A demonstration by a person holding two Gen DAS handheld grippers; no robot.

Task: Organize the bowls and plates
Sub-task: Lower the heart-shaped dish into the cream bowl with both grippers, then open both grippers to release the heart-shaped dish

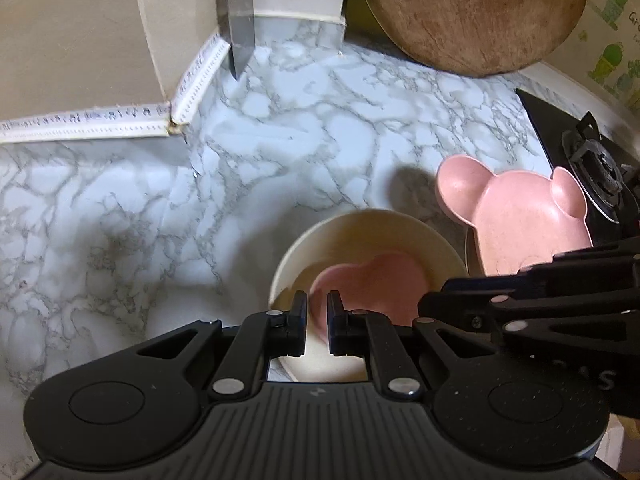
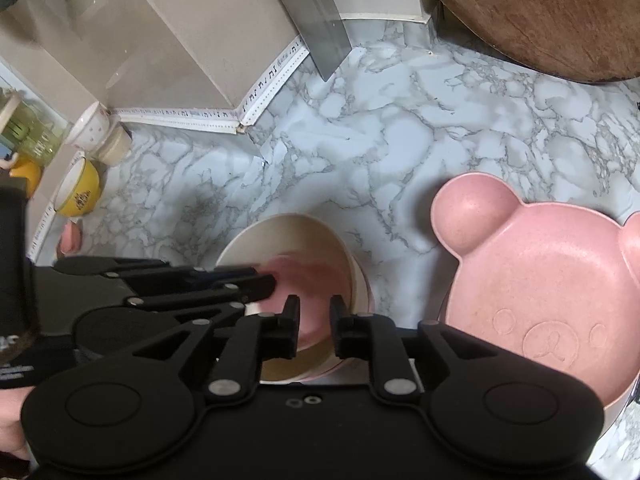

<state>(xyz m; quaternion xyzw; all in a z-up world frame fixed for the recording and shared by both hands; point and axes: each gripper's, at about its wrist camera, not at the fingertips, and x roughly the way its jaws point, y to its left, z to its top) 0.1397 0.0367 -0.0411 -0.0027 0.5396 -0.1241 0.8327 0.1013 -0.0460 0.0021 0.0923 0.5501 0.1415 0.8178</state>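
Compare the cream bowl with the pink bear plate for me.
The cream bowl is round with tall walls; the pink bear plate is shallower, bear-shaped, with two ears. The bowl holds a pink dish; the bear plate holds nothing. The bear plate looks wider. Both sit upright on the marble counter.

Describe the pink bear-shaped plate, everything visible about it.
The pink bear-shaped plate is a matte, faintly speckled dish that looks like plastic, with a shallow main well and two round ear wells. A bear face is embossed near its lower end. It is empty, lies on the marble-patterned countertop to the right of the cream bowl, and neither gripper touches it.
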